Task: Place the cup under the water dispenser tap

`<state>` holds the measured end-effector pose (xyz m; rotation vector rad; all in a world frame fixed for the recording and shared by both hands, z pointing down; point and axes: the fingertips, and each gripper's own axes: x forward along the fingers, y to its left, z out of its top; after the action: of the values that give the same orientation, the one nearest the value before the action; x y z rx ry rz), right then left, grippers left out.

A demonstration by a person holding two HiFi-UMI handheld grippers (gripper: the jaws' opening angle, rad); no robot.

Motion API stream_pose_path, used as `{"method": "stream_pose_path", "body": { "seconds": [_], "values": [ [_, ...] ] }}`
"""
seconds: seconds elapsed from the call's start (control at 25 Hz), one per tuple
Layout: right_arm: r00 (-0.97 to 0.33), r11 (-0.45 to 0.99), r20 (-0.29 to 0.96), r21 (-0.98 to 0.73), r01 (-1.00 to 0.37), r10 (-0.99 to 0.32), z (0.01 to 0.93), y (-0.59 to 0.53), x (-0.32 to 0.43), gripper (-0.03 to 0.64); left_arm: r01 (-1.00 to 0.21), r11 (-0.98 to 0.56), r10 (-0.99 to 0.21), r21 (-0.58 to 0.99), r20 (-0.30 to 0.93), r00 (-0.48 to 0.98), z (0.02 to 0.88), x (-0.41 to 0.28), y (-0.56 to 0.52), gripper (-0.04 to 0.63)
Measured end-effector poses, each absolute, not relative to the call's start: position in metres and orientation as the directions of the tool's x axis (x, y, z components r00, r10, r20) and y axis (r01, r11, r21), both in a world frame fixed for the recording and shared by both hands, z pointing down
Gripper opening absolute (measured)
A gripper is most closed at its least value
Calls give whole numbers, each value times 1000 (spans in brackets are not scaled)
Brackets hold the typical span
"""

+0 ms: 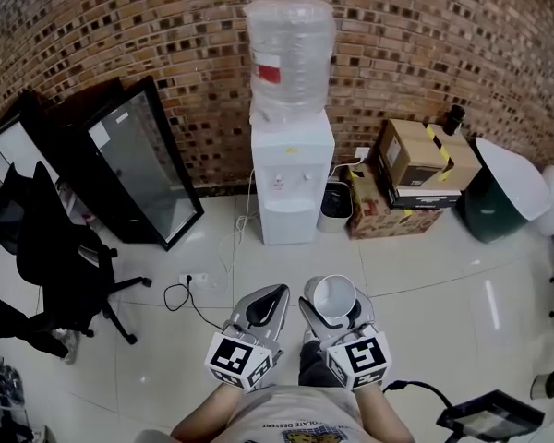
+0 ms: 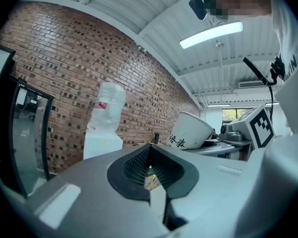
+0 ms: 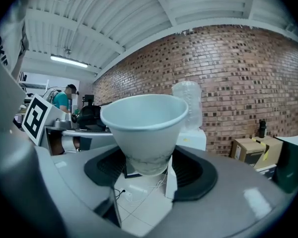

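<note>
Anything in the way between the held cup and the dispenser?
Nothing visible. Only bare floor lies between the cup and the water dispenser; the bin stands beside the dispenser, off the path.

cup (image 1: pixel 333 295): 1 | water dispenser (image 1: pixel 293 178): 1 | tools: 2 – left tool (image 1: pixel 273 295), right tool (image 1: pixel 335 314) | cardboard boxes (image 1: pixel 423 160): 2 | office chair (image 1: pixel 51 247): 1

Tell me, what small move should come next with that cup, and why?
Probably step forward, carrying the cup toward the water dispenser. The right gripper clamps the cup mouth up in its jaws, but the dispenser stands well ahead across the tiled floor, against the brick wall.
</note>
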<state>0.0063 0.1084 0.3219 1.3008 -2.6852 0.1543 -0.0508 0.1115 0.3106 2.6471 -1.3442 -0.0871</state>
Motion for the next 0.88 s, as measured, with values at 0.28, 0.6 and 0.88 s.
{"method": "stream_pose_path", "body": {
  "seconds": [0.28, 0.6, 0.88],
  "values": [
    [-615, 620, 201, -47, -783, -762, 335, 48, 24, 298, -785, -587, -792, 198, 65, 608, 329, -24, 58, -17],
    [-647, 654, 225, -52, -755, -729, 342, -19, 48, 298, -813, -548, -818, 198, 77, 570, 333, -3, -18, -17],
    [-679, 685, 220, -60, -726, -701, 339, -68, 62, 298, -834, -517, -835, 191, 101, 541, 334, 15, -64, -17]
  ]
}}
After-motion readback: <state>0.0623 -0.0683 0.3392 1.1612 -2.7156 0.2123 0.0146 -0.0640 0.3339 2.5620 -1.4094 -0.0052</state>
